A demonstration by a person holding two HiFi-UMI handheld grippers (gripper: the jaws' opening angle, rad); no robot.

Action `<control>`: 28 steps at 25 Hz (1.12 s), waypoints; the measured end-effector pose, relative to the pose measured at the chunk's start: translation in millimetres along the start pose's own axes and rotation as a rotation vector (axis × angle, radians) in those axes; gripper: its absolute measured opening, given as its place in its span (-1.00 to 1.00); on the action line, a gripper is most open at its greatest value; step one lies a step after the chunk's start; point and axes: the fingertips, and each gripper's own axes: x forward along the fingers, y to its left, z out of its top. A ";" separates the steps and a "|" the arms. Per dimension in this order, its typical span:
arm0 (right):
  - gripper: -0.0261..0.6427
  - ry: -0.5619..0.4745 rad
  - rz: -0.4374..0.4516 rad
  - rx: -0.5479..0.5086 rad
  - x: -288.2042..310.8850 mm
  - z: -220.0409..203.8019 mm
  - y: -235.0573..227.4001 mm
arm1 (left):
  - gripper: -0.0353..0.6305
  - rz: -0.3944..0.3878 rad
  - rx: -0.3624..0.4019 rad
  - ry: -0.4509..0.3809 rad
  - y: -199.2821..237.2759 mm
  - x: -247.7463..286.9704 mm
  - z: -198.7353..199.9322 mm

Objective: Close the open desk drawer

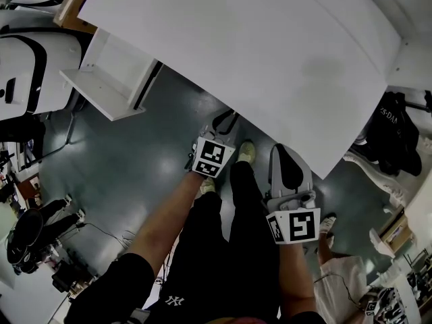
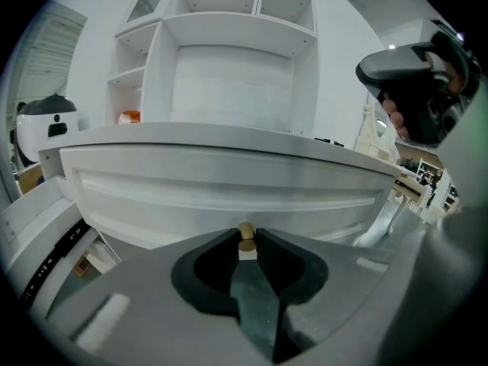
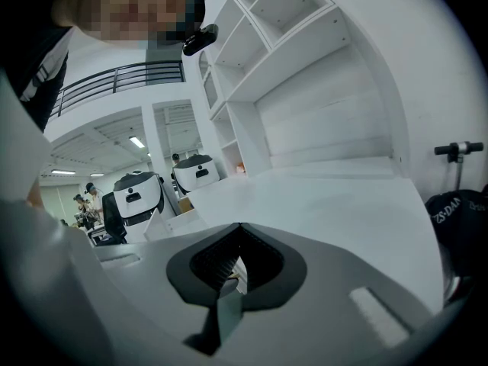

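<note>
The white drawer front (image 2: pixel 229 193) runs just under the edge of the white desk top (image 1: pixel 256 52). Its small brass knob (image 2: pixel 246 233) sits between the tips of my left gripper (image 2: pixel 246 242), which is shut on it. In the head view the left gripper (image 1: pixel 226 121) reaches under the desk's front edge, so the drawer itself is hidden there. My right gripper (image 1: pixel 279 150) hangs beside it to the right, just short of the desk edge. Its jaws (image 3: pixel 233 271) are shut on nothing and point over the desk top.
A white drawer-like unit (image 1: pixel 108 79) with a dark rail sticks out at the desk's left end. White shelves (image 2: pixel 229 52) rise behind the desk. White robots (image 1: pixel 20 66) stand at left. A black bag (image 1: pixel 398 140) hangs at right. Cables and gear (image 1: pixel 40 241) lie on the floor.
</note>
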 end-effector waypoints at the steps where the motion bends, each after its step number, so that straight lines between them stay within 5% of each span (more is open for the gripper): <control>1: -0.86 0.000 0.000 0.000 0.6 0.4 -0.3 | -0.68 -0.001 0.001 -0.002 0.3 -0.1 0.2; 13: -0.86 -0.001 0.031 -0.002 9.1 5.8 12.3 | -0.65 -0.059 -0.014 -0.005 -1.2 -11.5 4.5; 28: -0.86 -0.006 -0.003 0.024 -31.1 12.6 69.2 | -0.77 -0.127 -0.030 -0.084 -34.2 -126.1 61.7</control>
